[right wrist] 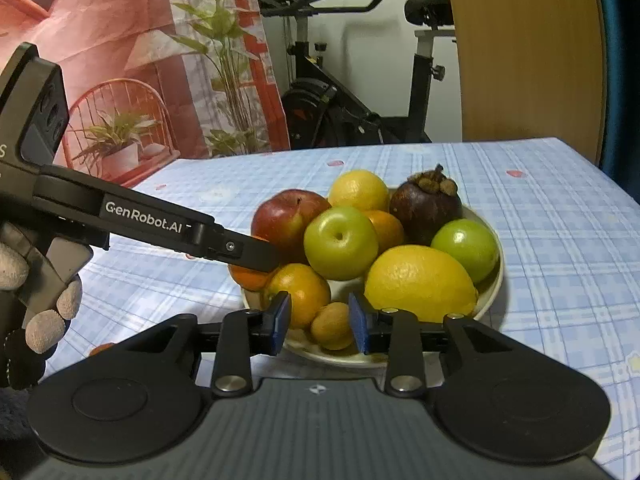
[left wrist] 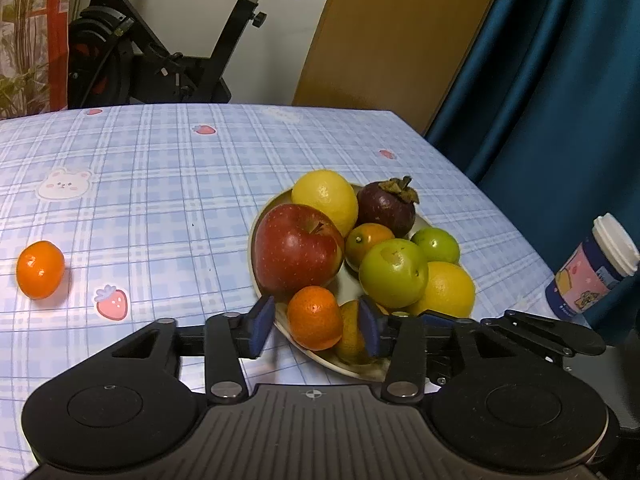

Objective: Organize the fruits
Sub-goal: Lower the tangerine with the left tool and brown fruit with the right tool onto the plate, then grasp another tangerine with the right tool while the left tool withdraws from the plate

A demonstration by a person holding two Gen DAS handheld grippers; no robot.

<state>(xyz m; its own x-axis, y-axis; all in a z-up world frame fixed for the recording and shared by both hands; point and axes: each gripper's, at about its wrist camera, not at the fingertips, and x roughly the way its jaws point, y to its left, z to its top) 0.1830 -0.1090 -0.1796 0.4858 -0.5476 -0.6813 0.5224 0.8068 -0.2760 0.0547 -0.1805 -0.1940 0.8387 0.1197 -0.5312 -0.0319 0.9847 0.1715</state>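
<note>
A cream plate (left wrist: 348, 282) holds a red apple (left wrist: 298, 248), two lemons, a mangosteen (left wrist: 386, 208), two green fruits and small oranges. My left gripper (left wrist: 316, 326) is open at the plate's near edge. A mandarin (left wrist: 314, 318) lies between its blue pads with a gap on each side. In the right wrist view my right gripper (right wrist: 319, 324) is open around a small brown fruit (right wrist: 332, 326) lying on the plate (right wrist: 495, 280). A finger of the left gripper (right wrist: 240, 246) reaches in from the left over a mandarin (right wrist: 248, 278).
One loose mandarin (left wrist: 40, 274) lies on the checked tablecloth at the far left. A lidded paper cup (left wrist: 596, 268) stands near the table's right edge. A gloved hand (right wrist: 44, 320) holds the left gripper. An exercise bike and a blue curtain stand beyond the table.
</note>
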